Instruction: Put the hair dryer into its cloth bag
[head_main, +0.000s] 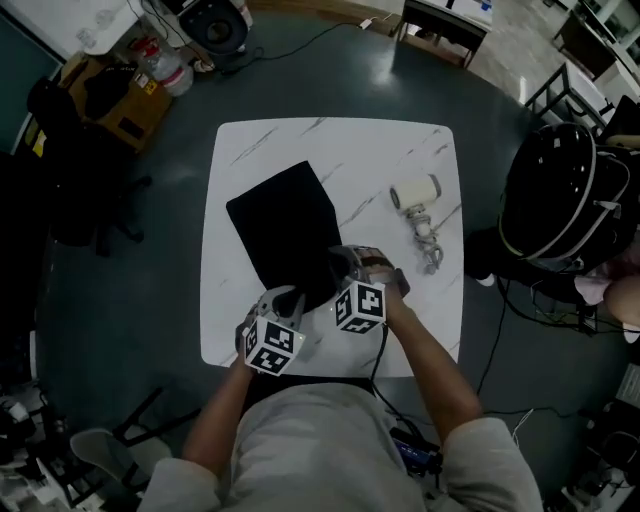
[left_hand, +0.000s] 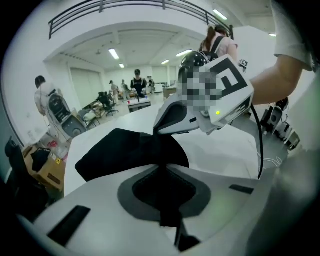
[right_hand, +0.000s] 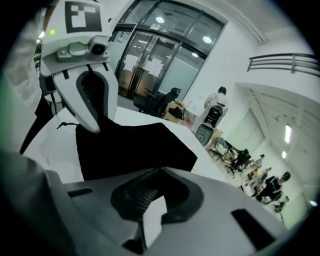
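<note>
You stand at a white marble-look table on a dark floor. A cardboard box sits off its far-left corner. Glass doors line one wall.

Reaches both bare forearms forward, elbows bent. Holds left gripper tilted down, jaws pinched shut on the bag's near edge. Holds right gripper just beside it, tilted down likewise, jaws closed on the same edge, marker cubes facing up.

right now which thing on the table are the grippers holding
The black cloth bag, pinched at its near edge by left gripper and right gripper; the white hair dryer lies apart, untouched.
</note>
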